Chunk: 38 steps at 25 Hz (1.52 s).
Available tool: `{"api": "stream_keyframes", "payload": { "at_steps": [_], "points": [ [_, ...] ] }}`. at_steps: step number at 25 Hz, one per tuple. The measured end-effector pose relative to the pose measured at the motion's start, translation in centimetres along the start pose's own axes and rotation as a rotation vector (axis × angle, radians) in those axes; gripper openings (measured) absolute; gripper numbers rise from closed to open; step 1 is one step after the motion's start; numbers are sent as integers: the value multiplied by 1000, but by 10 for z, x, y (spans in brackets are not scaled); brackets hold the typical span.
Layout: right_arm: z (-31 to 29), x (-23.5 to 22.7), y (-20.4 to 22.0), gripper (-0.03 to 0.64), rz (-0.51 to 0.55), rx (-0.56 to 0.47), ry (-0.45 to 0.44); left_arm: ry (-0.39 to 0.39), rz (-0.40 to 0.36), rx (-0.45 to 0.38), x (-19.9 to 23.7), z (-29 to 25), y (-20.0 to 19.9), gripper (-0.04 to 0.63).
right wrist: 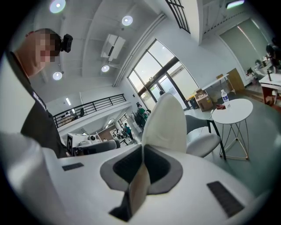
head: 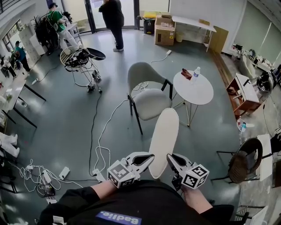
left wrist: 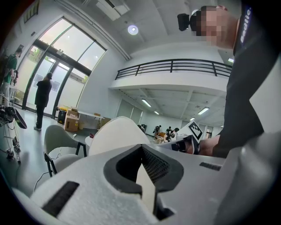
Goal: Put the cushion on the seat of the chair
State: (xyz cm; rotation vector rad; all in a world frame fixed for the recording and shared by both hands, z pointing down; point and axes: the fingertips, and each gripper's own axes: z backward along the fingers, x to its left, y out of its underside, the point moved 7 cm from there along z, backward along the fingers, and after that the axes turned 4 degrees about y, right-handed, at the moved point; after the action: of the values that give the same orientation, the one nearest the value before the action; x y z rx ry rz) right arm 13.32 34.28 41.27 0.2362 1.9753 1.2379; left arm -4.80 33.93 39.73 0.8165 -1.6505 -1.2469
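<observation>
While both jaws pinch its near edge | cushion (head: 163, 140) extends forward

Grey floor (head: 66, 123), white cables (head: 100, 151) lower left. Round white table (head: 199, 94) right of centre. Cardboard box (head: 164, 35), long white table (head: 193, 22) at top. Daylit glass doors (head: 81, 13) upper left.

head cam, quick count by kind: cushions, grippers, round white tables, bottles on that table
cushion: 1
grippers: 2 (left gripper, right gripper)
round white table: 1
bottle: 1
total: 5
</observation>
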Motion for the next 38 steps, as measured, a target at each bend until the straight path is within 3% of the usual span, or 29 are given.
{"api": "stream_keyframes", "payload": {
  "at_steps": [14,21,28,38],
  "points": [
    [15,-58,-11,40,-20,1,-40,-76,-12,5,-10,-43,1,15],
    [3,-87,-19,40,-33,10,-31,-85,-20,-6,9,-63,-3,15],
    [-40,-120,-44,40,-35,26,4,-62,4,-31,70,-86,-13,15],
    [-148,-152,-85,39,-81,52,91,-21,45,-7,212,-89,-53,15]
  ]
}}
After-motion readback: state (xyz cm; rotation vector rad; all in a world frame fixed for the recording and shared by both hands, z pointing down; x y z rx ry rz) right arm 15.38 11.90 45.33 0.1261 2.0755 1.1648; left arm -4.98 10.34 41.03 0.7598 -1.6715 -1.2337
